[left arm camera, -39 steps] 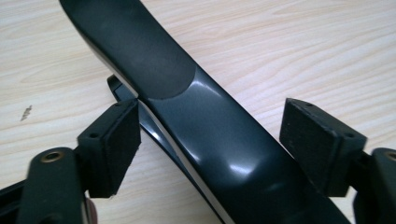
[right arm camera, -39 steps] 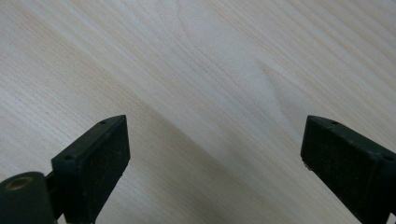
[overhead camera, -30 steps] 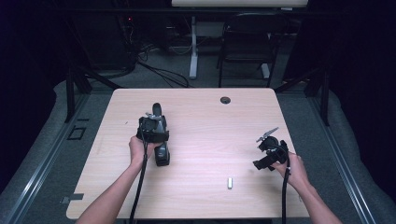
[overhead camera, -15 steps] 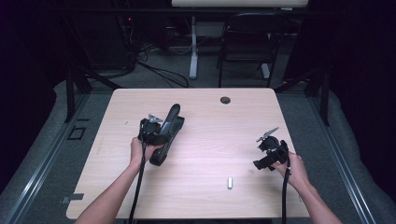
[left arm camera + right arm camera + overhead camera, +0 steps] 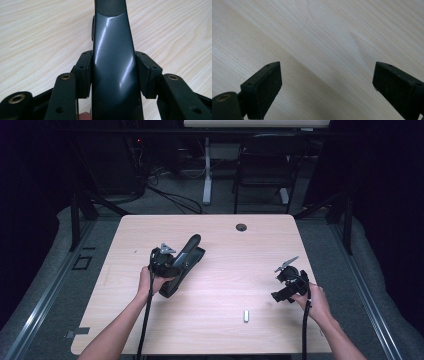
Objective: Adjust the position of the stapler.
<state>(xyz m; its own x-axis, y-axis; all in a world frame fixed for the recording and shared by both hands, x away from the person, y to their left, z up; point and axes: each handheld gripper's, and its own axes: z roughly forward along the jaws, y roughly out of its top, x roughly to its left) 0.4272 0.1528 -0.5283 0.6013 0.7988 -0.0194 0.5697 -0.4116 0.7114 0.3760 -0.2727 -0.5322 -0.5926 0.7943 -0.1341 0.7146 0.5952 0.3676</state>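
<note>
Lifting was in hand: your left gripper [image 5: 113,82] clamped the dark stapler [image 5: 183,262], right gripper [image 5: 325,85] gaped idle; next, steady placement.

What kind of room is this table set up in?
Probably a lab or recording workspace: a bare wooden table with a cable hole, loose cables on the floor behind it, a chair, and dark surroundings.

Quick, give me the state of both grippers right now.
Left gripper: closed on the dark grey stapler, its top arm raised open.
Right gripper: open, holding nothing, over the table.
</note>
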